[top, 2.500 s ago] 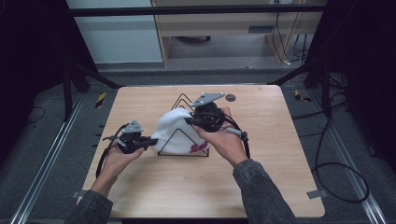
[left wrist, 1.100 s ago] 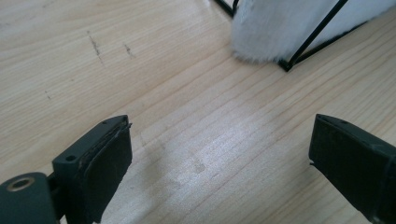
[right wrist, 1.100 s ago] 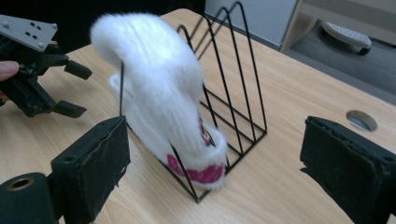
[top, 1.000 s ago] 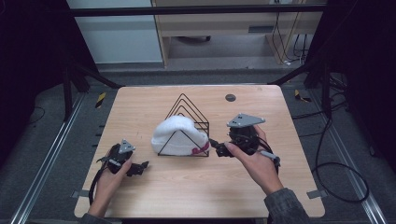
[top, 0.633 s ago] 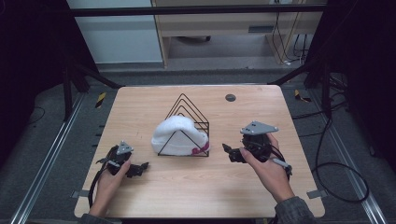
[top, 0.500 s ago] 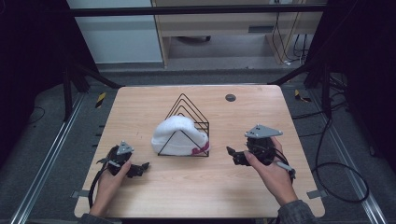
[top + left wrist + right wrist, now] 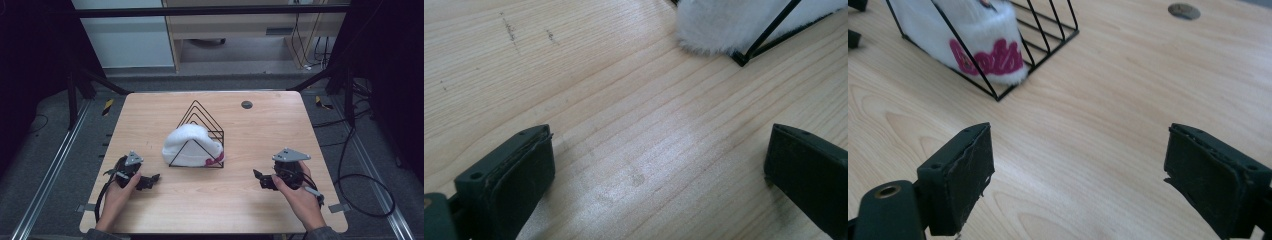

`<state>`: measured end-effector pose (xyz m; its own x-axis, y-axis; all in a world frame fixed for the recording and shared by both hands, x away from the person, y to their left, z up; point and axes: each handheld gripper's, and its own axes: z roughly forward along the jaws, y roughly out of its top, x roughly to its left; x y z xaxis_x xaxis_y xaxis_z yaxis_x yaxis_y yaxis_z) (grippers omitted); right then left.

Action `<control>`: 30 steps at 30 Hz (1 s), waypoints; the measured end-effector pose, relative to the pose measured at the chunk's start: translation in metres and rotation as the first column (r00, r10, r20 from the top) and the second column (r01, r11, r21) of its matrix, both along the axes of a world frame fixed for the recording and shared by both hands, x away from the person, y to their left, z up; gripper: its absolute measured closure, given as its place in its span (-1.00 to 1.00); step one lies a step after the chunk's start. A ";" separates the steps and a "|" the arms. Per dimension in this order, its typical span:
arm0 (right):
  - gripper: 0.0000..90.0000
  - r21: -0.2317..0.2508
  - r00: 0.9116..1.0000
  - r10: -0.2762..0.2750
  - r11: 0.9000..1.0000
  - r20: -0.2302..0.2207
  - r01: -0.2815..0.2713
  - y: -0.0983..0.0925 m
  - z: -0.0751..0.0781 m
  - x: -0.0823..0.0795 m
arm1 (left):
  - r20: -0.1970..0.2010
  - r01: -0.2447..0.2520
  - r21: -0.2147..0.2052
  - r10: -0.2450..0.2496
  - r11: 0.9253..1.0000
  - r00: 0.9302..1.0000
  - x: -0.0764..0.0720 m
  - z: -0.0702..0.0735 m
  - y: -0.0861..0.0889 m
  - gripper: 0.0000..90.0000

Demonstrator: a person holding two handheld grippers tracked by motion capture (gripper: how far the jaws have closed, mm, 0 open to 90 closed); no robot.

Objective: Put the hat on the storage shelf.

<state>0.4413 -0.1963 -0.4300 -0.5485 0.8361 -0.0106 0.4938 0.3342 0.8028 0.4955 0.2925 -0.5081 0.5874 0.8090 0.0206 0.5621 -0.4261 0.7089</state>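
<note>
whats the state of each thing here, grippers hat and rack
left gripper: open, empty, low over the table, apart from the rack
right gripper: open, empty, low over the table, apart from the rack
white hat: tucked in the rack, pink lettering at its right end
wire rack: upright on the table

so count is: one table, one wire rack, one white fuzzy hat, two grippers, left and right, one grommet.

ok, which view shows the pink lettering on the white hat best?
Right gripper view: the pink lettering is close behind the wire rack. High view gives a pink speck; left gripper view shows white fur.
</note>
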 end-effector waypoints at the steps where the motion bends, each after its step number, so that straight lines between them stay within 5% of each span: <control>1: -0.71 -0.001 1.000 -0.003 1.000 -0.006 0.003 -0.002 -0.004 -0.001 | 0.000 0.000 0.000 0.000 1.000 1.000 0.000 0.000 0.000 -1.00; 17: -0.70 -0.008 0.991 -0.087 0.996 -0.100 0.087 -0.018 -0.058 0.014 | 0.001 0.002 -0.001 -0.002 1.000 1.000 0.000 0.000 0.000 -1.00; 30: -0.68 0.014 0.975 -0.212 0.977 -0.064 0.213 -0.027 -0.077 0.032 | 0.002 0.002 -0.002 -0.002 1.000 1.000 0.000 0.000 0.000 -1.00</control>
<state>0.4737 -0.2230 -0.5066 -0.3574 0.9333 0.0360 0.6005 0.2001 0.7741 0.4956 0.2925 -0.5083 0.5886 0.8082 0.0202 0.5602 -0.4258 0.7105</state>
